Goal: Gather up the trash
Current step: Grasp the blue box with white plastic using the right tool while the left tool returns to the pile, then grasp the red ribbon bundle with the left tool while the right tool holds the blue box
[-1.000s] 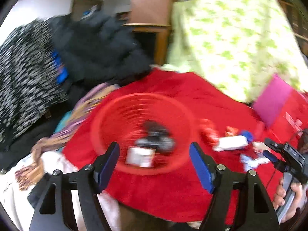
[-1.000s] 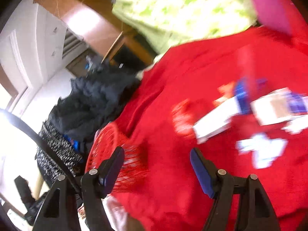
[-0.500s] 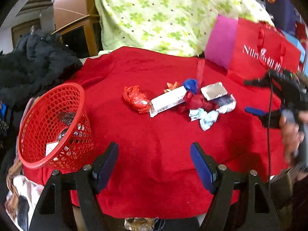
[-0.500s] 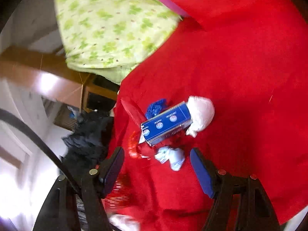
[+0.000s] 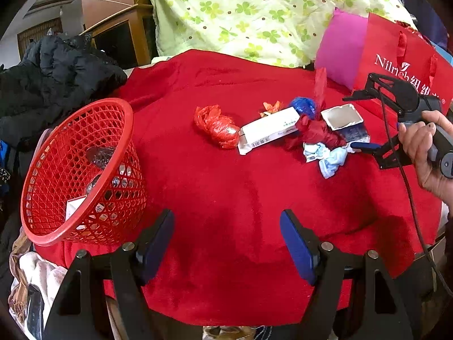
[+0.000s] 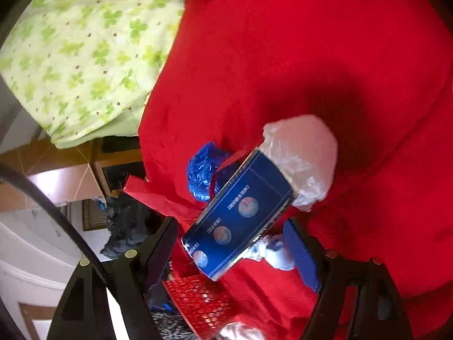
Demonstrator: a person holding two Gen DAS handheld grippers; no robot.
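Left wrist view is showing the trash lying in a loose heap on the far right part of the red cloth (image 5: 226, 187). A crumpled red plastic bag (image 5: 216, 126) is sitting at the left end of the heap, touching a long white box (image 5: 269, 130) with a barcode on its near end. Behind the box a small orange wrapper (image 5: 271, 106) and a shiny blue foil ball (image 5: 303, 106) are lying side by side. To the right, a dark blue carton (image 5: 344, 121) is resting with its silver end facing up, and crumpled pale blue paper (image 5: 325, 157) is lying just in front of it. A red mesh basket (image 5: 82, 170) is tilting at the left edge of the cloth, already holding a few dark wrappers and a white slip.

The left gripper (image 5: 226, 243) is hovering spread wide over bare cloth, gripping nothing. The right gripper (image 6: 230, 250), held in a hand (image 5: 424, 150), is opening its jaws around the near end of the blue carton; its pads are not pressing on it.
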